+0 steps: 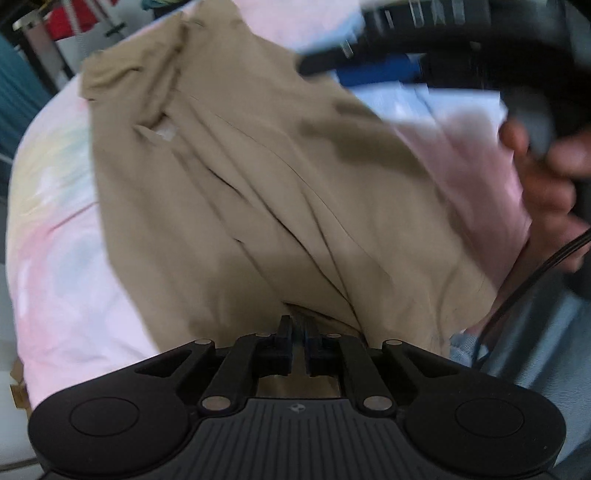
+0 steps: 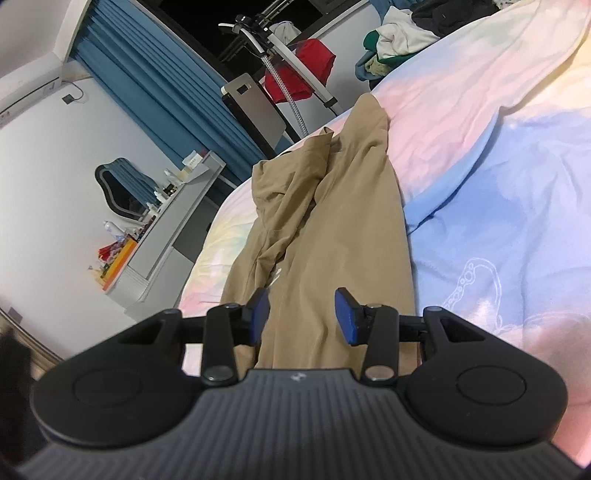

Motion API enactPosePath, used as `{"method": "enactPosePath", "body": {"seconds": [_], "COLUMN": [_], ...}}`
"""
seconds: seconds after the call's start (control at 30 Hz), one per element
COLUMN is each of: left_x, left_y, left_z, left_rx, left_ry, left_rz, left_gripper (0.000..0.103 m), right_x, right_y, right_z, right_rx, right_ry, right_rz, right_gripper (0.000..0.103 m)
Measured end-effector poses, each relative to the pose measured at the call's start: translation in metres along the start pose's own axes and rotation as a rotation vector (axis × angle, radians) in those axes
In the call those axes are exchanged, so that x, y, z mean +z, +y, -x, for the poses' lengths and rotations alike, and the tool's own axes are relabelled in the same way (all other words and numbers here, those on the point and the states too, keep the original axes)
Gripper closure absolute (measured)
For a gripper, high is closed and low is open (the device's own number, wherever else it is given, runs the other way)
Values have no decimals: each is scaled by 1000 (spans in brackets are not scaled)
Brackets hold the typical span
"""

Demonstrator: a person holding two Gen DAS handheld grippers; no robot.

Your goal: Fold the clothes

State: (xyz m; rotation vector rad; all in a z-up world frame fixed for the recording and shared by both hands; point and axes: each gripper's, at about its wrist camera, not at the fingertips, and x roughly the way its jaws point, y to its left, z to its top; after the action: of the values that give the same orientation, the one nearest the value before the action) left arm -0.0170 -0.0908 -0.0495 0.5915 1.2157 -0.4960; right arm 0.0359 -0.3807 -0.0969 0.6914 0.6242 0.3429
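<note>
Bed: pastel bedsheet [image 2: 461,122] carries the tan garment [image 2: 332,229], stretched lengthwise toward the far edge.
Right wrist view only: blue curtain [image 2: 159,88], grey dresser [image 2: 173,229], garment steamer [image 2: 280,48] with red cloth [image 2: 306,70], clothes pile [image 2: 402,33] at the bed's far corner.
Left wrist view only: the person's right hand [image 1: 546,177] gripping the other tool, blurred.
Left hand-held gripper [image 1: 298,332]: fingers together, clamped on the tan garment's near edge.
Right hand-held gripper [image 2: 302,314]: blue pads [image 2: 347,314] apart, above the fabric, holding nothing.
</note>
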Motion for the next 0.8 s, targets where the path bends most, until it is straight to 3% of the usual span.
{"method": "enactPosePath", "body": {"seconds": [0.17,0.37,0.47,0.63,0.73,0.8], "left_x": [-16,-35,-45,-56,-63,-67], "left_y": [1,6,5,-7,-13,-18], "left_z": [-8,-6,-4,-2,-1,0], "left_rx": [-12,-37,-41,-21,-8,0], "left_ry": [-33,-102,-138,-186,-215,-235], "left_rz": [20,78,111,122,129,133], "left_gripper": [78,74,70,68,68,74], "right_x": [1,5,13,23,18,13], "right_y": [-2,2,14,26,26,26], "right_z": [1,-13,-40,-113,-151,-167], "right_rx": [33,125,173,155,148,140], "right_ry": [-3,27,84,193,236,251], "right_rz": [-23,-76,-89,-99,-81,-50], "right_gripper": [59,60,60,61,62,64]}}
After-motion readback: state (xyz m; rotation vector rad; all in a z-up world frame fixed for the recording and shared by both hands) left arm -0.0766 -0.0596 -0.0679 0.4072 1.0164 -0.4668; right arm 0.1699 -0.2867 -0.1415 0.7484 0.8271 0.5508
